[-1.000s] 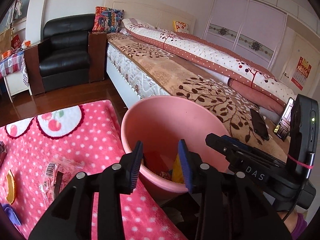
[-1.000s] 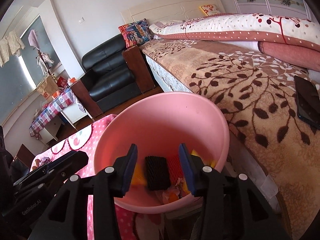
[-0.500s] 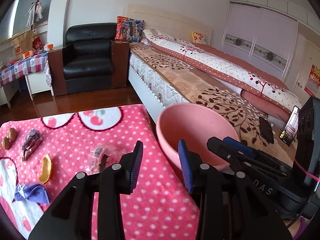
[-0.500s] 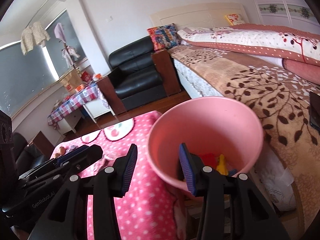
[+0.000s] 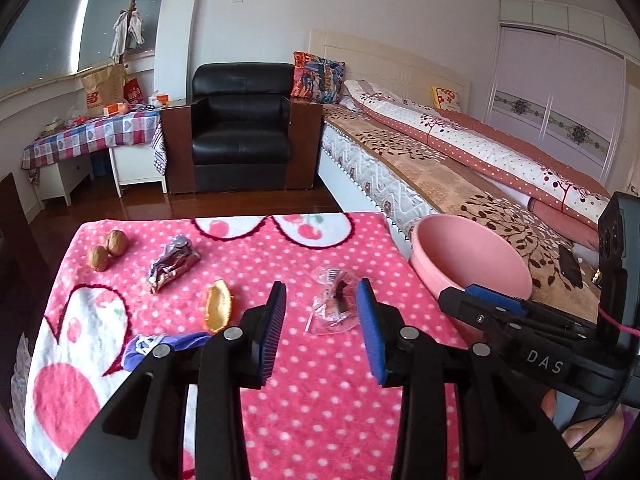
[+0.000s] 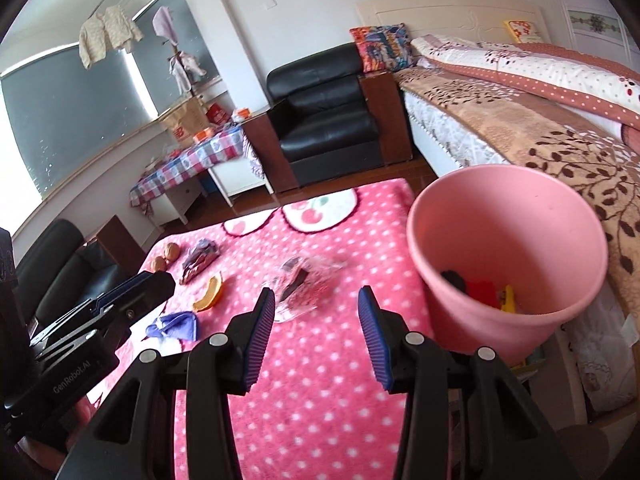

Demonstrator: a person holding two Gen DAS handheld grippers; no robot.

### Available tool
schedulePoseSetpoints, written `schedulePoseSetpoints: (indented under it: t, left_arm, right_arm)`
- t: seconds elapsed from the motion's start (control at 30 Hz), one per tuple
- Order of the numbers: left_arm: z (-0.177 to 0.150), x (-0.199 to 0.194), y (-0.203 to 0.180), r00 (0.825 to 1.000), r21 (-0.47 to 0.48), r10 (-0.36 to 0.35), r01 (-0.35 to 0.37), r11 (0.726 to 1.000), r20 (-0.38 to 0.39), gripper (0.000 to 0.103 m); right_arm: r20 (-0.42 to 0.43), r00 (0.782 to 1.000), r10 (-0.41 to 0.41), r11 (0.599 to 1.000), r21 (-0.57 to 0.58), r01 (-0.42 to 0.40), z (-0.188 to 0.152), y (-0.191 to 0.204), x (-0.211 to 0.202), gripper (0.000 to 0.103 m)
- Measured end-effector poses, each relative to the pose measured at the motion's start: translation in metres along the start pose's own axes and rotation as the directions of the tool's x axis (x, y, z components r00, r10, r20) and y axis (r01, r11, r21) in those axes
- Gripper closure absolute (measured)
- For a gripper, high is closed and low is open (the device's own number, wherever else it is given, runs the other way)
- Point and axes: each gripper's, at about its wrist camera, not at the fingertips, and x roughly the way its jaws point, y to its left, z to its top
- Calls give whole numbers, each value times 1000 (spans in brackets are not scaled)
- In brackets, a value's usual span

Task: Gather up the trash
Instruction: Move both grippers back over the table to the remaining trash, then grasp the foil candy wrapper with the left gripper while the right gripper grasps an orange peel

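Observation:
A pink bin (image 5: pixel 472 252) (image 6: pixel 500 220) stands at the right edge of the table with the pink dotted blanket (image 5: pixel 320 400); red, yellow and black scraps lie in it. On the blanket lie a clear plastic wrapper (image 5: pixel 334 306) (image 6: pixel 304 280), an orange peel (image 5: pixel 218 306) (image 6: pixel 210 294), a crumpled foil wrapper (image 5: pixel 174 264), a purple wrapper (image 5: pixel 160 346) (image 6: pixel 176 326) and two walnuts (image 5: pixel 108 250). My left gripper (image 5: pixel 321 292) hangs open over the blanket just short of the clear wrapper. My right gripper (image 6: pixel 316 294) is open beside it, empty, with the bin to its right.
A bed (image 5: pixel 460 168) with a phone (image 5: pixel 570 266) on it runs along the right, close behind the bin. A black armchair (image 5: pixel 240 128) and a side table with a checked cloth (image 5: pixel 92 136) stand beyond the table's far edge. A hand (image 5: pixel 600 440) holds the right gripper.
Both grippers swung left, away from above the bin and over the blanket. The bin now sits to the right, and the trash on the blanket has come into view.

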Motion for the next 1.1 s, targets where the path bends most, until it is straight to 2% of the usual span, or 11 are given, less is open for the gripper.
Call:
schedulePoseSetpoints:
  t: [0.17,0.33,0.53,0.73,0.87,1.1]
  left_arm:
    - [8,-9,44,997,-71,70,-68,995,32,66]
    - [25,-15,97,982,-150,169,-155,976,83,66]
    - [34,5,146,966,-208,248,-230,951,67,66]
    - [27,51,165,980,-197,196,-201,959,-44,66]
    - [21,83,161,975,-131,200,-212,968,-101,66]
    - [11,118,167,972,-135,161,-184,974,-170,66]
  right_arm:
    - [-32,999,14,999,-37,-16,-2,20,12,60]
    - [-63,996,58,997,-55,-61,3,39,28,60]
    - [-130,985,115,989,-72,-125,9,69,66,60]
    - [-207,965,160,985,-31,-170,11,89,108,60]
    - [-234,960,156,986,-28,-166,8,96,126,60]
    - [-274,951,143,987,-26,-156,5,101,148,60]
